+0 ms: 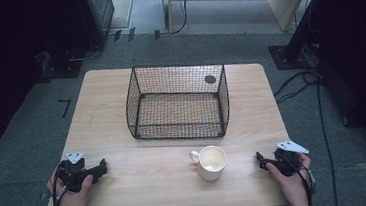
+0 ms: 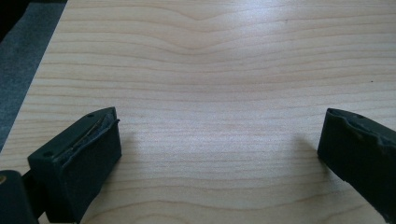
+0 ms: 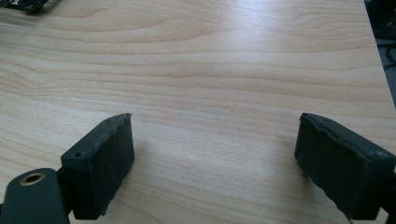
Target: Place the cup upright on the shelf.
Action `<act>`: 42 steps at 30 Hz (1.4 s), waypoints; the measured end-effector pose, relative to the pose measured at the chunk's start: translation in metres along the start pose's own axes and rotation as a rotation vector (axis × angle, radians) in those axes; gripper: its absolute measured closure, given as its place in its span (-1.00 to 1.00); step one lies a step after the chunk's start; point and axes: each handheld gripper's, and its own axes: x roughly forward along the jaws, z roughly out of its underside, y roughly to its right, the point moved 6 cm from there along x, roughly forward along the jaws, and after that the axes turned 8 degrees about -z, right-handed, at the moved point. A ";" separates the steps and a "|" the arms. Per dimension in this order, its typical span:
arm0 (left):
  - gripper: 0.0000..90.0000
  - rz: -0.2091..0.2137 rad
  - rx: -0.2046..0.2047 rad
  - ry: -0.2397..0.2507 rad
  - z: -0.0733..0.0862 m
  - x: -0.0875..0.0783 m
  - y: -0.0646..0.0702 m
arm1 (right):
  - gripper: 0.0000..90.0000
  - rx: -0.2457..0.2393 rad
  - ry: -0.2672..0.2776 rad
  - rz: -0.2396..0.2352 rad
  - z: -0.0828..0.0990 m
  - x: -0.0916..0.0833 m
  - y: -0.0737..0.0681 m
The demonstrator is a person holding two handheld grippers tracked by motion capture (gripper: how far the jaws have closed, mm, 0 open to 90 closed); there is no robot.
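Your left gripper [image 1: 96,170] and right gripper [image 1: 262,162] rest spread and empty; the mug [image 1: 211,162] stands before the wire basket [image 1: 179,128]. A careless sideways sweep could topple it.

White mug [image 1: 212,162]: upright on the wooden table [image 1: 147,171], near the front edge and right of centre, handle pointing left, inside pale cream. Black wire basket [image 1: 177,101]: upright, open-topped, rectangular, standing at the table's middle towards the far side, just behind the mug and apart from it. Bare tabletop shows through the mesh floor.
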 end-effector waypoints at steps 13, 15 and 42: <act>-1.00 0.001 0.000 0.001 -0.001 0.001 0.001 | -0.78 -0.026 -0.013 0.003 0.001 -0.003 -0.005; -1.00 0.001 0.000 0.001 -0.001 0.001 0.001 | -0.85 -0.036 -0.011 0.001 0.000 -0.004 -0.011; -1.00 0.003 0.002 0.002 -0.002 0.001 0.002 | -0.95 -0.150 0.075 -0.214 -0.040 -0.034 -0.091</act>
